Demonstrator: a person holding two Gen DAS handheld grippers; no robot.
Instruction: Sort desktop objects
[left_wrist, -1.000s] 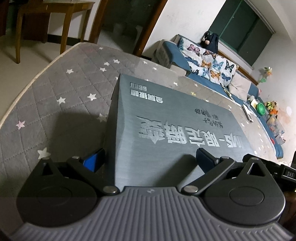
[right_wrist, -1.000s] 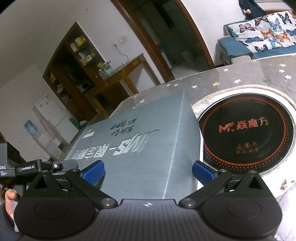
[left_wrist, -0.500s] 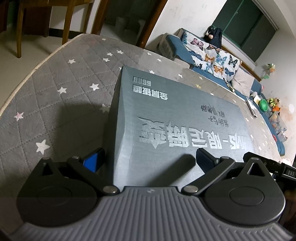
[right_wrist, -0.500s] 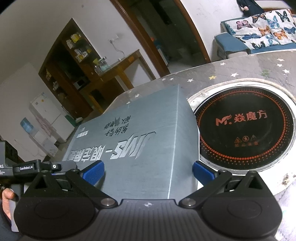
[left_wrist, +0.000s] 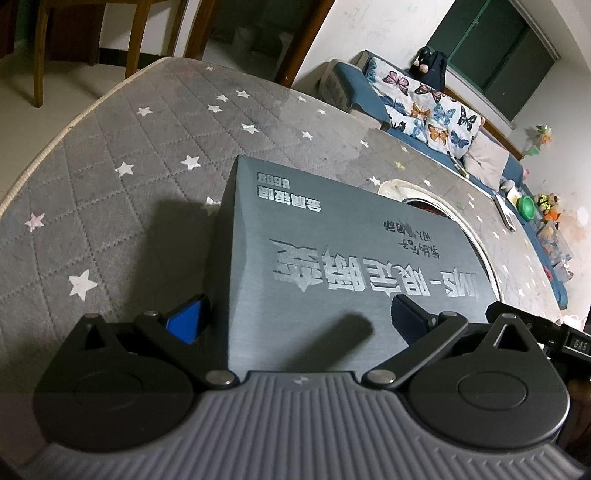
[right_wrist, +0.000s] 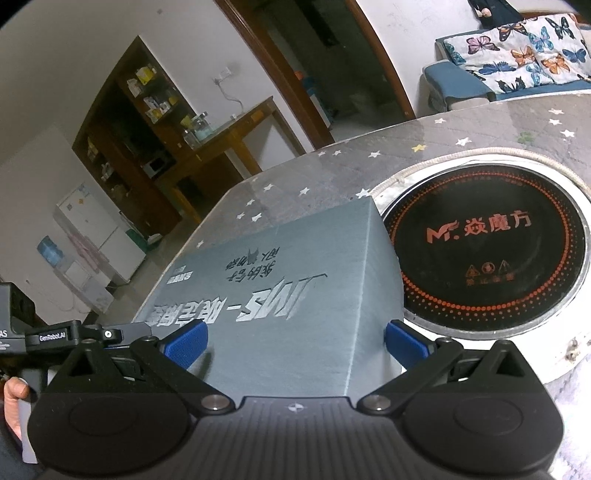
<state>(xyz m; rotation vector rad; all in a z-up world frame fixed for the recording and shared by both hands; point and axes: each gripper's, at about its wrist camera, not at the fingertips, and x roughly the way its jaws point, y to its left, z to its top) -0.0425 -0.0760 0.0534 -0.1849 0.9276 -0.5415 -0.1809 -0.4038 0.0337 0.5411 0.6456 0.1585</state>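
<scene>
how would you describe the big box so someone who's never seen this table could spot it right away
On the round table under the grey star-print quilted cover, look beside the black round cooktop set into its middle. The grey box lies flat there, its corner next to the cooktop's white rim. It is the only rectangular thing there, brushed grey with silver upside-down lettering on top.

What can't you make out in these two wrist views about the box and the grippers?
- Box: near end hidden by the gripper body in both views, so whether it rests on the table is unclear.
- Left gripper: fingers straddle one corner; contact cannot be told.
- Right gripper: the same at the other corner.
- Cooktop: mostly hidden behind the box in the left view.
- Hand: cut off by the frame edge, right view.
</scene>
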